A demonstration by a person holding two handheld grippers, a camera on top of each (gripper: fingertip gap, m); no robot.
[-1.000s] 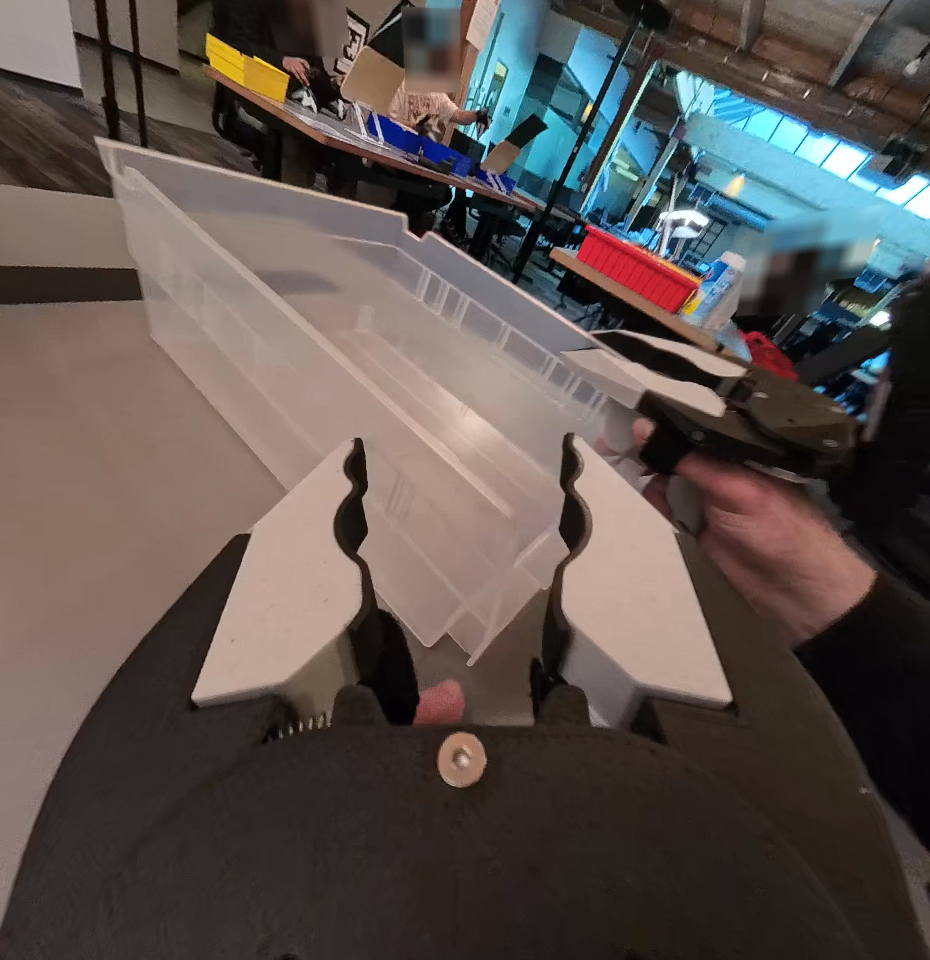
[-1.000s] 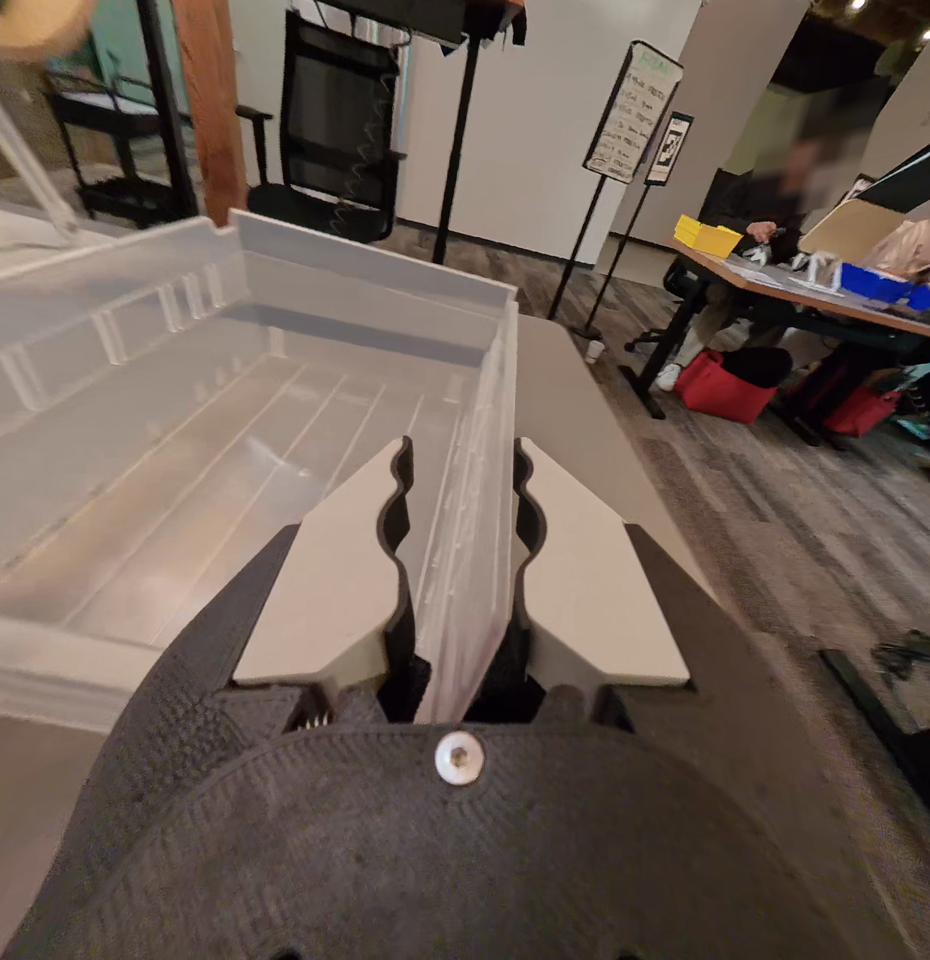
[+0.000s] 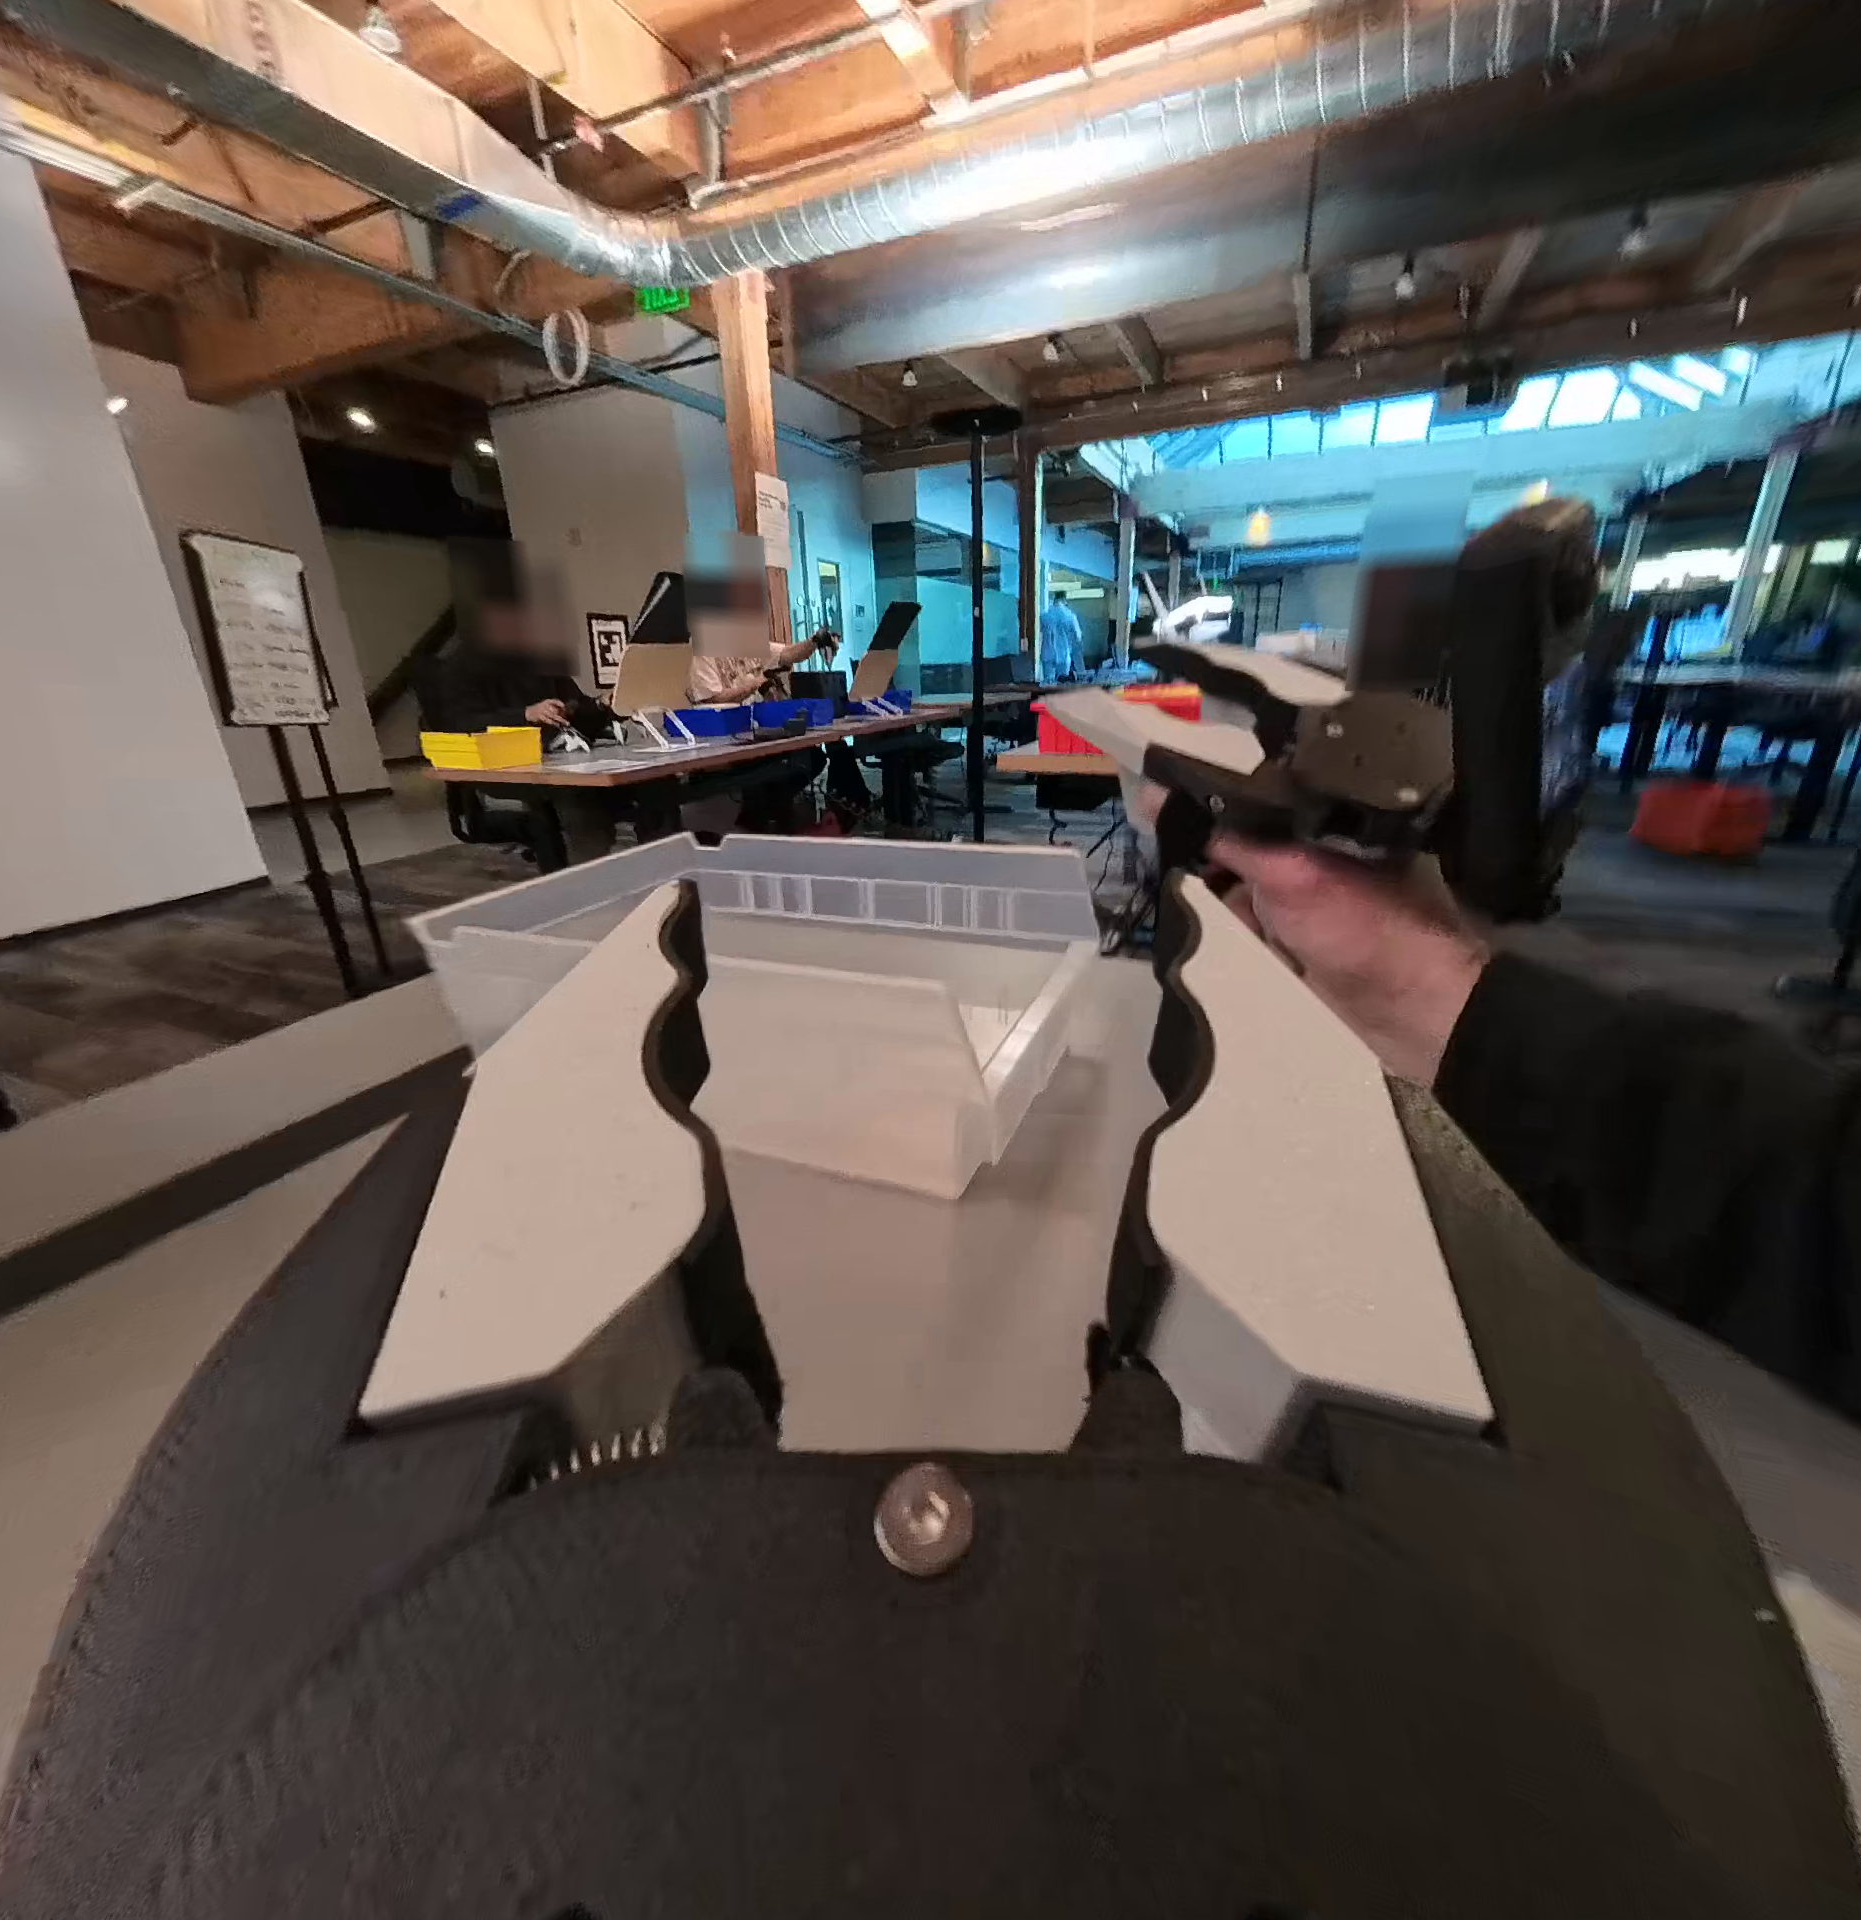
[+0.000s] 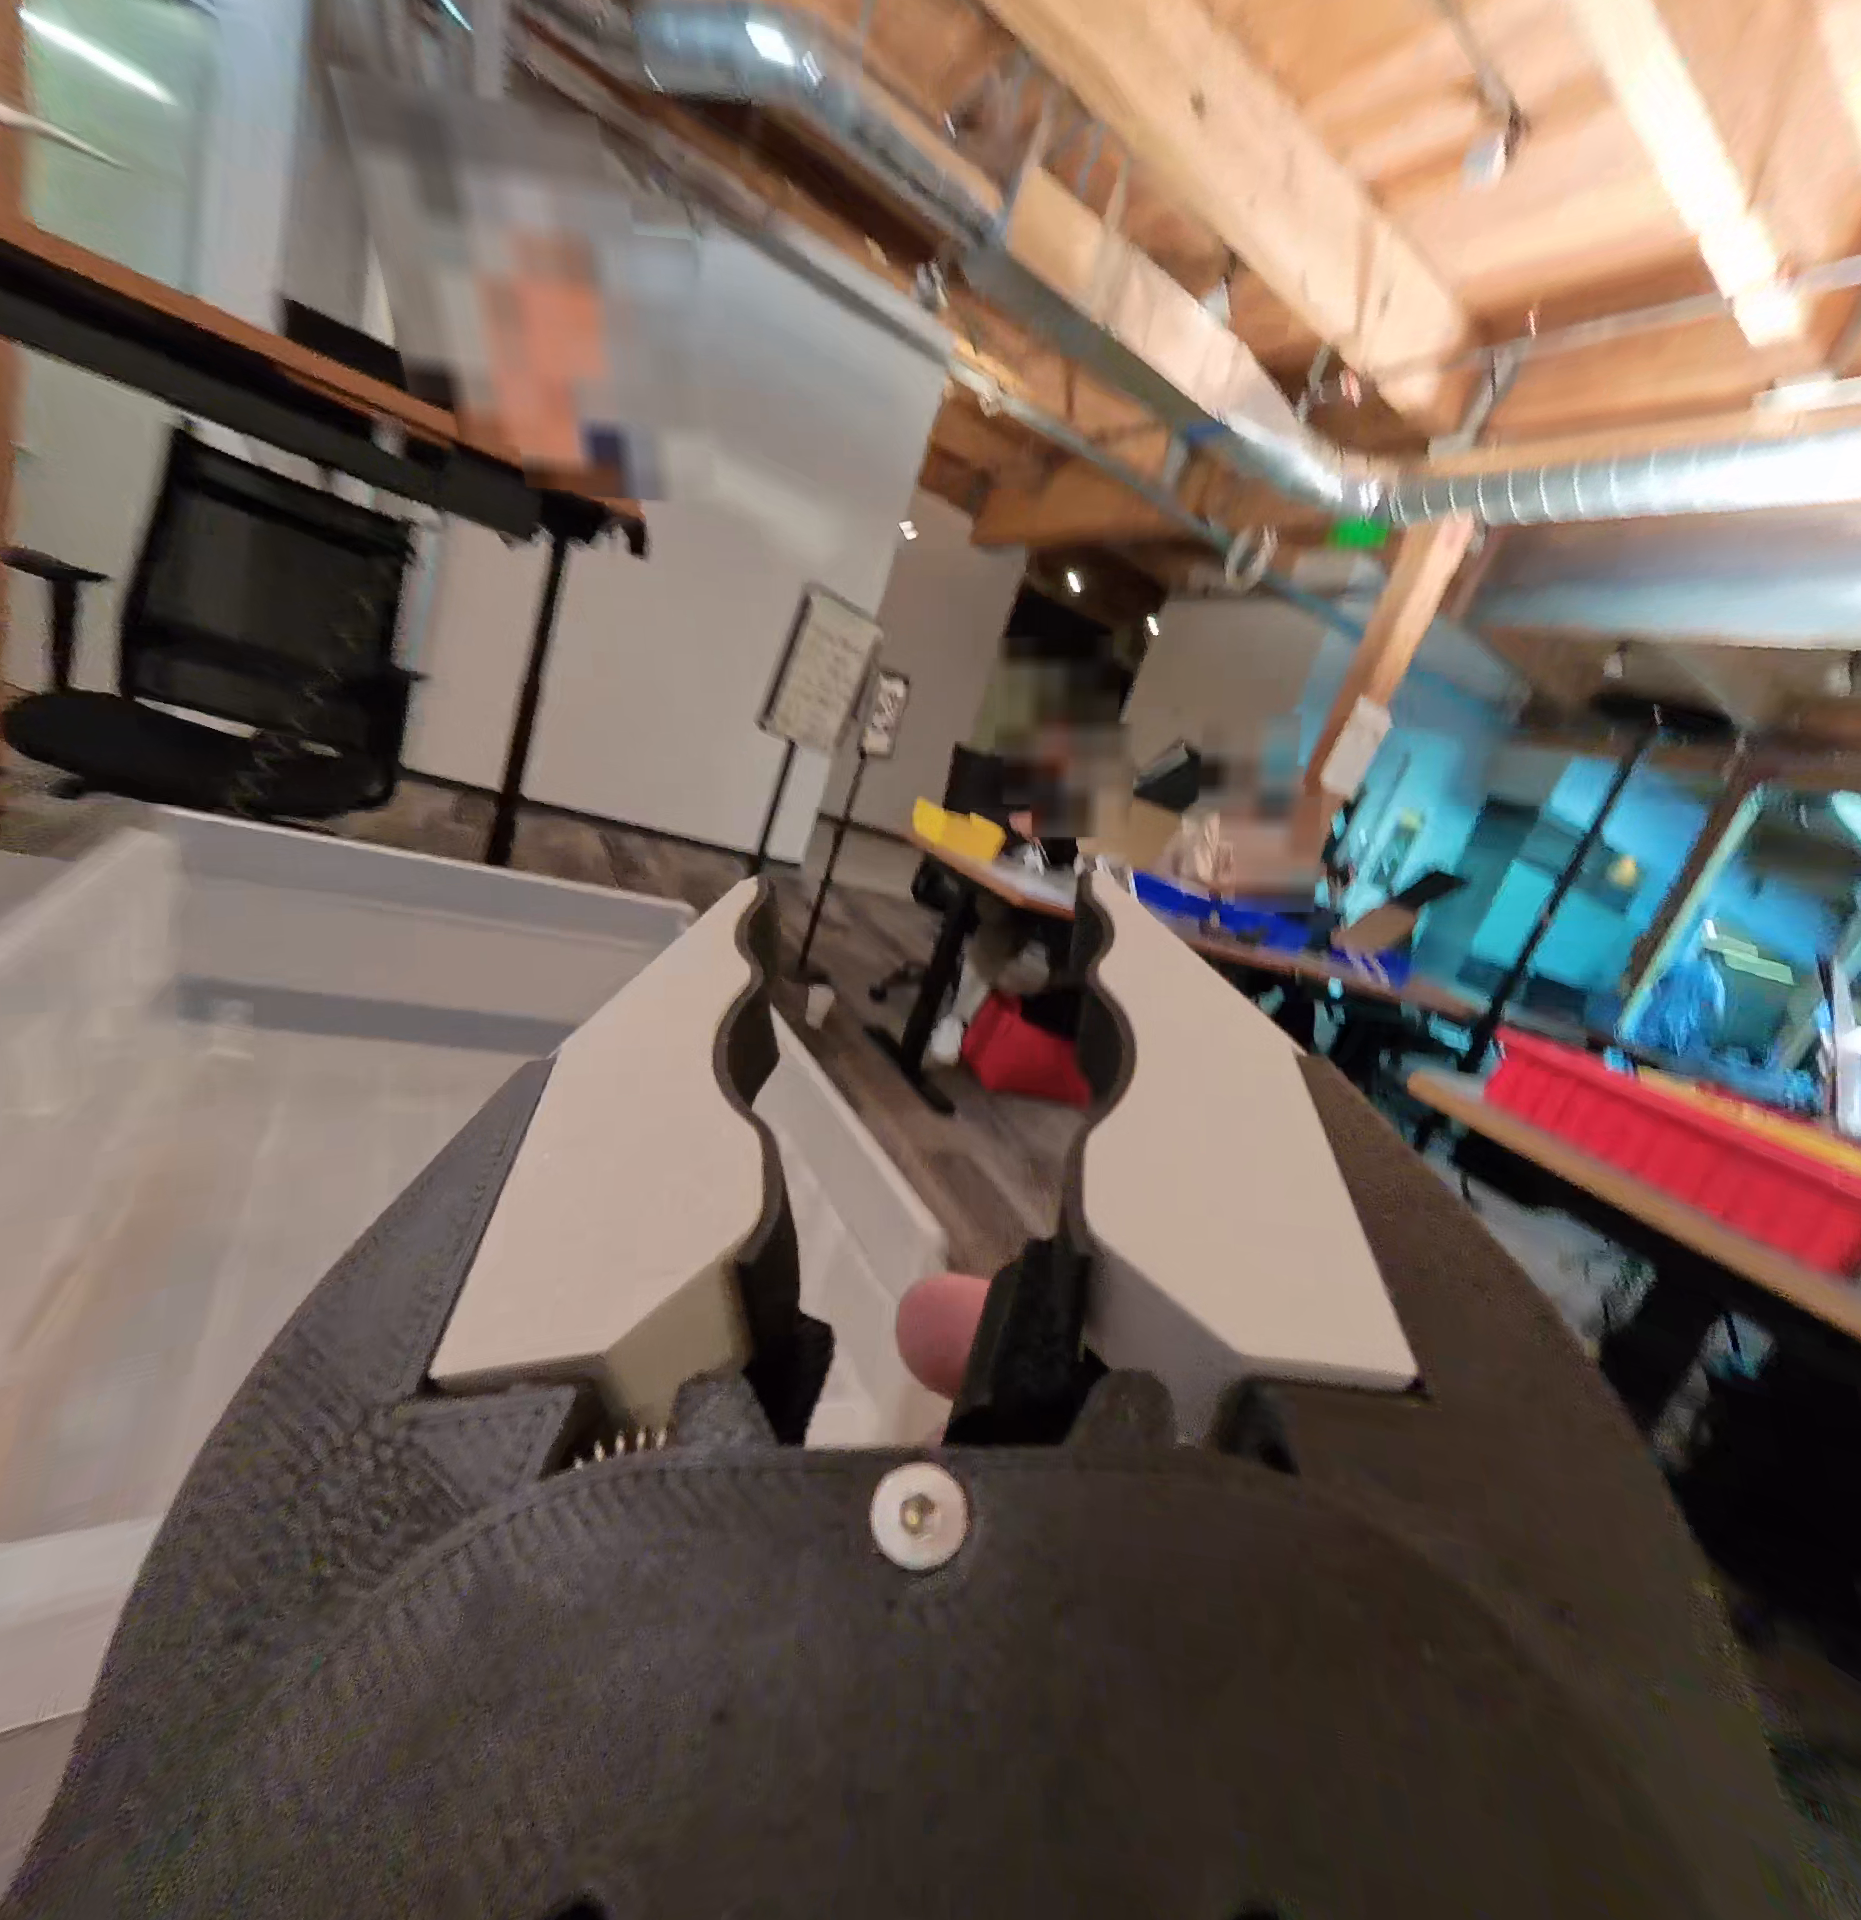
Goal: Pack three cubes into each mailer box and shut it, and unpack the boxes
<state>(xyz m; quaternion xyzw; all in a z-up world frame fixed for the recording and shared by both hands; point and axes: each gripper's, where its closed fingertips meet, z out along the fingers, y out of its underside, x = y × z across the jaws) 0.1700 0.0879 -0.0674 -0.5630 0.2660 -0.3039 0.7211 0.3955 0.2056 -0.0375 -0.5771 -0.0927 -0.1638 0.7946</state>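
Observation:
A clear plastic bin (image 3: 853,1049) stands empty and upright on the grey table (image 3: 178,1403). No mailer box or cube is in view. My left gripper (image 3: 926,904) is open and empty, pulled back in front of the bin's near wall. My right gripper (image 4: 926,894) is open and empty, raised above the bin's right wall (image 4: 853,1164), which shows low between its fingers without touching them. The bin's inside (image 4: 230,1091) fills the left of the right wrist view. The right gripper also shows in the left wrist view (image 3: 1097,681), held in a hand above the bin's right side.
The table's far edge runs just behind the bin. Beyond it are a sign on a stand (image 3: 261,634), an office chair (image 4: 240,644), and work tables with people, yellow bins (image 3: 484,746), blue bins (image 3: 760,717) and a red bin (image 4: 1684,1153).
My right gripper has opened, let go of the bin's right wall and risen. The bin has come down from a tilt to stand flat. My left gripper has drawn back and pitched up.

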